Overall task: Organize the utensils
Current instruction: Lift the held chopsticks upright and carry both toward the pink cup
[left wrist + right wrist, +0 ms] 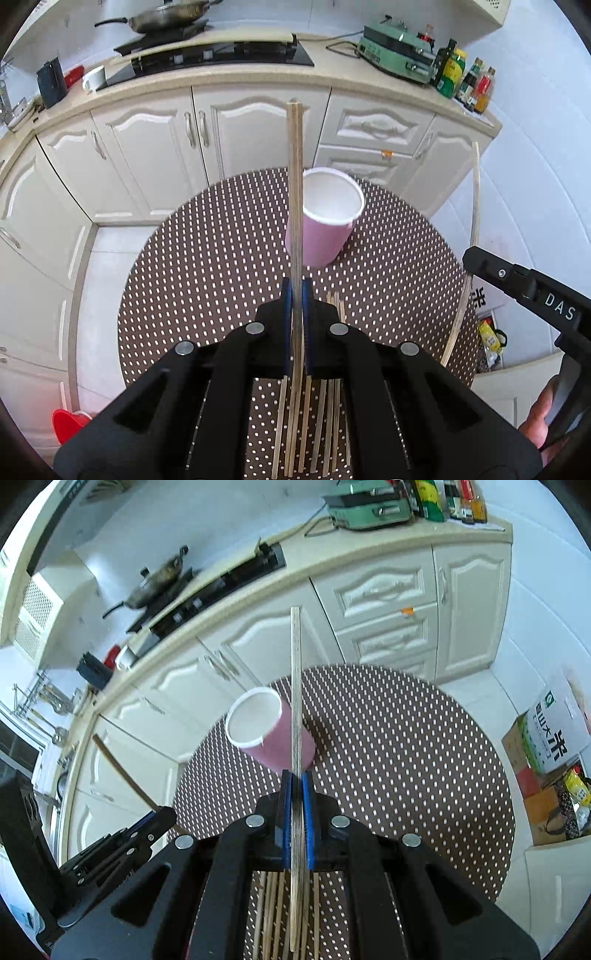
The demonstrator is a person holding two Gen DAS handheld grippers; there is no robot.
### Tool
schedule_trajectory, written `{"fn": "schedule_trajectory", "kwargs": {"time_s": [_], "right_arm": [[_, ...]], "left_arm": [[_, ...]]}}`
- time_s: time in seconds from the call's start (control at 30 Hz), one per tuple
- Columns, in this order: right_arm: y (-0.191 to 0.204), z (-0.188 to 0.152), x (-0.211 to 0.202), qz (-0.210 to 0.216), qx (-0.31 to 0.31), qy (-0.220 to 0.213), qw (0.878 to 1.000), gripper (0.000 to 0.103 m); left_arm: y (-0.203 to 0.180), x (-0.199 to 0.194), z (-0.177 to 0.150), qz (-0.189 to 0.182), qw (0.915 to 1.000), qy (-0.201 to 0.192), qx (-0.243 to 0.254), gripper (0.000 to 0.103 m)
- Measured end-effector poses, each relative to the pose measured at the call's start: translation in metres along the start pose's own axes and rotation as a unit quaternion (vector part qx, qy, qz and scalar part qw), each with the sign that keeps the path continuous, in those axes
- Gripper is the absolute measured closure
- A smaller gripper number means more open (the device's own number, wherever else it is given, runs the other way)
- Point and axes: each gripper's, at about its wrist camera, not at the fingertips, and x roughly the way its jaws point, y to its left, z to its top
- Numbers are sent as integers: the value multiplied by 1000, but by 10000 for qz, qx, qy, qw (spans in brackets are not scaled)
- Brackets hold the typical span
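Observation:
My left gripper [296, 286] is shut on a wooden chopstick [294, 192] that points up and away, crossing in front of the pink paper cup [327, 221]. The cup stands upright on the round dotted table [207, 258]. Several loose chopsticks [327, 424] lie on the cloth under the jaws. At the right edge, my right gripper [468, 258] holds another chopstick [475, 206]. In the right wrist view, my right gripper [296, 775] is shut on that chopstick [295, 686], above the cup [269, 731]. My left gripper [166, 812] is at lower left with its stick [122, 768].
White cabinets and a counter [229, 86] curve behind the table, carrying a hob, a pan [166, 18], a green appliance [399, 51] and bottles [465, 77]. Cardboard boxes [546, 746] stand on the floor to the right. A red object [68, 421] sits low left.

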Motion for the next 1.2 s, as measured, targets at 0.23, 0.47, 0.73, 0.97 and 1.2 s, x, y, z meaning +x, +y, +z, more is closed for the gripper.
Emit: {"fn": "schedule_trajectory", "kwargs": {"time_s": [0.23, 0.47, 0.73, 0.97, 1.2], "right_arm": [[8, 26, -3, 5, 20, -480, 9988, 98], [22, 50, 0, 95, -15, -822, 9966, 98], [34, 79, 12, 76, -44, -1146, 9934, 98], [36, 108, 27, -4, 117, -1373, 9905, 98], [37, 125, 53, 19, 139, -1520, 9883, 98]], "left_arm": [[-2, -18, 27, -22, 9994, -350, 21, 97], [-5, -29, 54, -41, 9979, -640, 5, 97], [-5, -28, 88, -218, 9959, -875, -78, 97], [-5, -16, 119, -329, 9945, -988, -110, 97], [-5, 5, 140, -346, 9944, -991, -109, 97]]}}
